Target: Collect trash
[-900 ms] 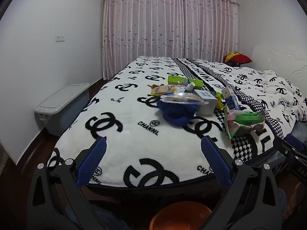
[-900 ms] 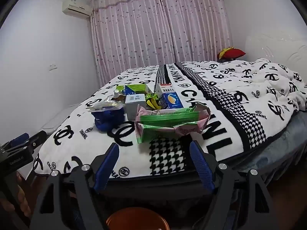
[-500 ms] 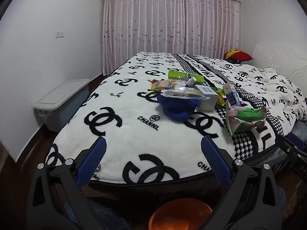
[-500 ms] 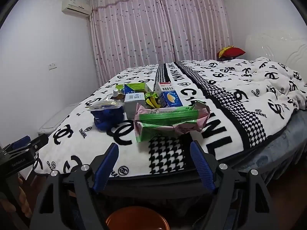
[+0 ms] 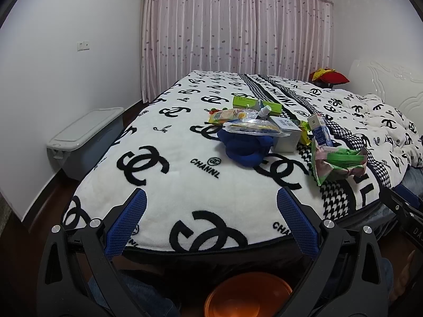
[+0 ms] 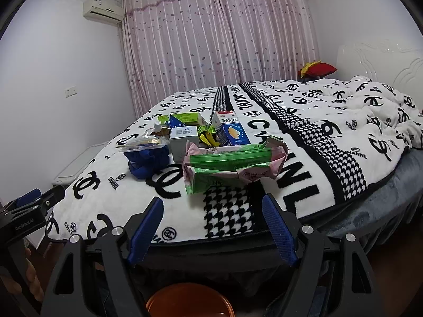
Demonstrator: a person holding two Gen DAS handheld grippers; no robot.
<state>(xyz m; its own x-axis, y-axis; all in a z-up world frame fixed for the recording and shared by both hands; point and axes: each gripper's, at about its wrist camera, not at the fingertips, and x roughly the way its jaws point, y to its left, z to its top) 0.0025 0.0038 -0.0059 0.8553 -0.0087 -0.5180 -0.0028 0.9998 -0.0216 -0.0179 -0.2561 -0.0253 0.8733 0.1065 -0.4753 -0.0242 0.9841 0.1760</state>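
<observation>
On the left, against the wall, a grey lidded storage box stands on the floor beside the bed, whose white blanket carries black interlocked-C logos. The left gripper hangs over the near edge of the bed with its blue-padded jaws spread wide and nothing between them; the trash lies well ahead of it and somewhat to its right, near the middle of the blanket. Leftmost in that heap is a crumpled blue bag with a clear plastic packet resting on top, and a yellow snack wrapper just behind. Next come a small white-capped bottle, a green box farther back, and a white carton touching the blue bag's right side. A blue-and-white medicine box stands tilted to the right of the carton, and the green-and-pink plastic bag lies nearest the bed's edge. The right gripper is also open, its jaws empty, with that green-and-pink bag straight ahead of it, near but apart. Below both grippers, on the floor, sits an orange basin. Far right, a red cushion lies by the white headboard.
</observation>
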